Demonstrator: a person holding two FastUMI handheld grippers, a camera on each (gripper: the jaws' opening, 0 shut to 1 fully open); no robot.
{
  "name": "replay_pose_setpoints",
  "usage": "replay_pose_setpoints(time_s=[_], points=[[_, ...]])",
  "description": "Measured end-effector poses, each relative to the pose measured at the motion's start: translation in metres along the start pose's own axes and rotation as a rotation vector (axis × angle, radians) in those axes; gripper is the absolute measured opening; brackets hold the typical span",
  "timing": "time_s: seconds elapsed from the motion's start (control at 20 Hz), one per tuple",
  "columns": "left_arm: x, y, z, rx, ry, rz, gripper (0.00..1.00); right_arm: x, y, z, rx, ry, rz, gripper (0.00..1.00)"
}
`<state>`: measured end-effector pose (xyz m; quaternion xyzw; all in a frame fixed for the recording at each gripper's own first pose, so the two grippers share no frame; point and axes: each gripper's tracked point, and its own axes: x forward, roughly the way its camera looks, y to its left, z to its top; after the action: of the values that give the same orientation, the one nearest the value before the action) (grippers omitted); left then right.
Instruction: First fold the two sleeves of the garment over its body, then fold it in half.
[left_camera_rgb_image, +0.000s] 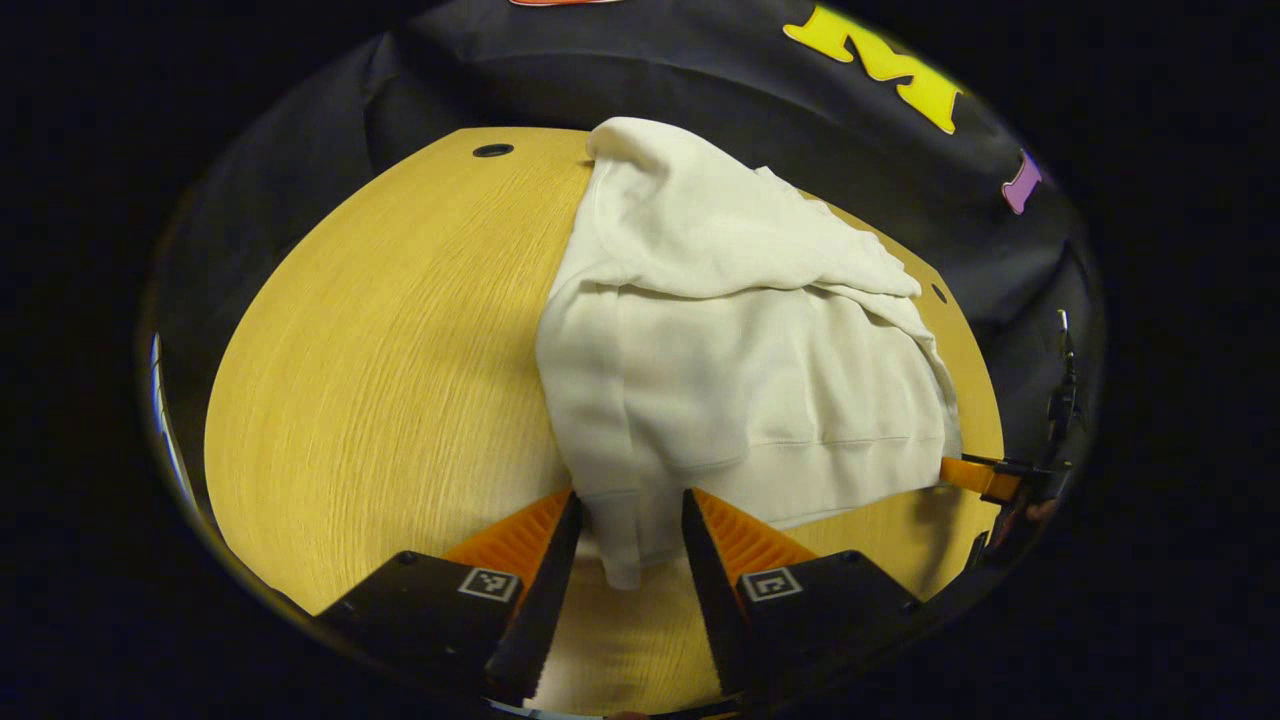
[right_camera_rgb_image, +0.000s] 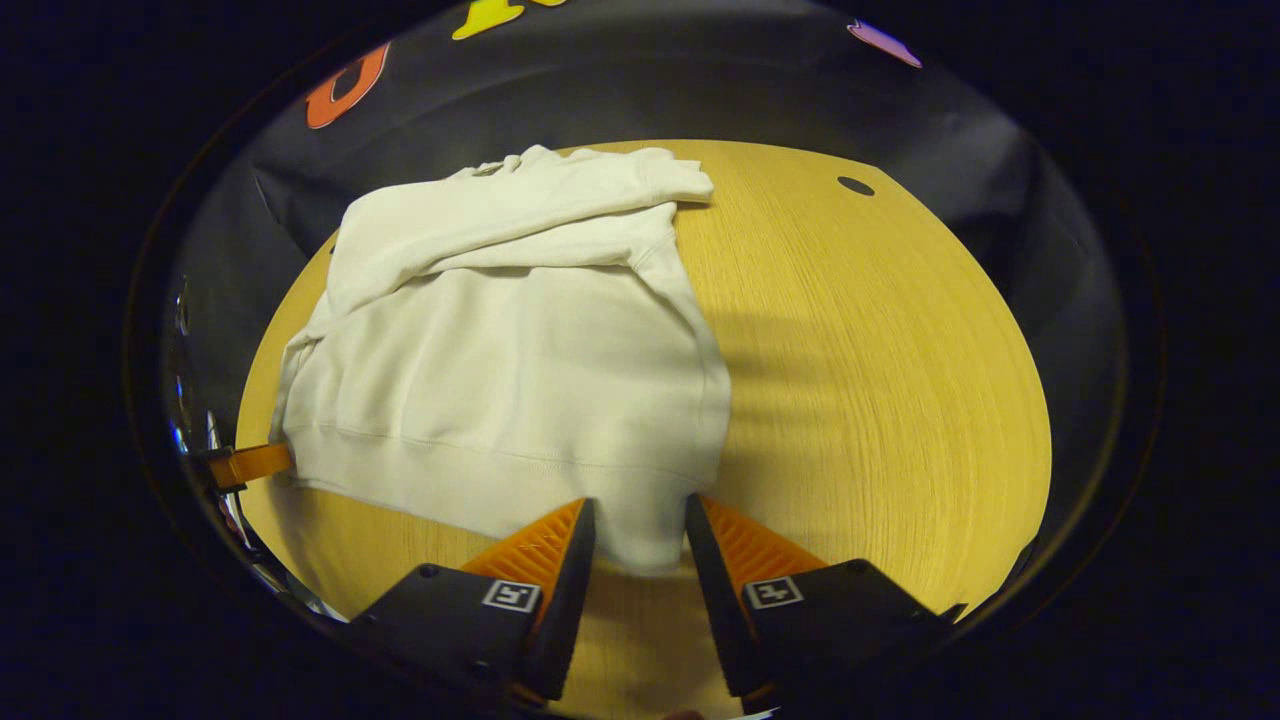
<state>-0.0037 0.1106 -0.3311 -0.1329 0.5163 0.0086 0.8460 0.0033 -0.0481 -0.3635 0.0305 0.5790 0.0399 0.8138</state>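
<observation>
A white sweatshirt (left_camera_rgb_image: 740, 350) lies flat on the wooden table (left_camera_rgb_image: 380, 360), with both sleeves (right_camera_rgb_image: 520, 215) folded across its upper body. My left gripper (left_camera_rgb_image: 632, 500) is open at the near hem, its fingers standing either side of one bottom corner without squeezing it. My right gripper (right_camera_rgb_image: 640, 510) is open the same way around the other bottom corner (right_camera_rgb_image: 650, 530) of the sweatshirt (right_camera_rgb_image: 500, 370). The right gripper (left_camera_rgb_image: 985, 478) also shows at the far right of the left gripper view, and the left gripper (right_camera_rgb_image: 250, 463) at the far left of the right gripper view.
Bare tabletop (right_camera_rgb_image: 880, 380) spreads beside the garment on both sides. Two small dark holes (left_camera_rgb_image: 492, 150) (right_camera_rgb_image: 855, 185) sit near the table's far edge. Black cloth wall surrounds the table.
</observation>
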Motion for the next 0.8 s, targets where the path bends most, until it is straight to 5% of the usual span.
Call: replay_pose_setpoints(time_s=[0.05,0.1,0.15,0.2,0.25,0.8], points=[[0.002,-0.001,0.002,-0.025,-0.019,-0.011,0.31,0.001,0.001,0.0,0.042,0.01,0.016,0.37],[0.001,-0.006,0.003,-0.043,-0.026,-0.028,0.26,0.002,0.001,0.001,0.072,0.007,0.028,0.24],[0.003,-0.007,0.003,-0.05,-0.033,-0.038,0.14,0.003,0.001,0.002,0.085,0.009,0.048,0.22],[0.004,-0.009,0.002,-0.047,-0.034,-0.051,0.11,0.008,0.001,0.0,0.114,0.005,0.055,0.22],[0.002,-0.011,0.002,-0.041,-0.035,-0.062,0.09,0.003,0.002,0.002,0.138,0.005,0.071,0.04],[-0.058,-0.032,0.07,-0.041,-0.225,-0.137,0.05,-0.064,0.015,0.073,0.252,-0.184,0.227,0.03]])
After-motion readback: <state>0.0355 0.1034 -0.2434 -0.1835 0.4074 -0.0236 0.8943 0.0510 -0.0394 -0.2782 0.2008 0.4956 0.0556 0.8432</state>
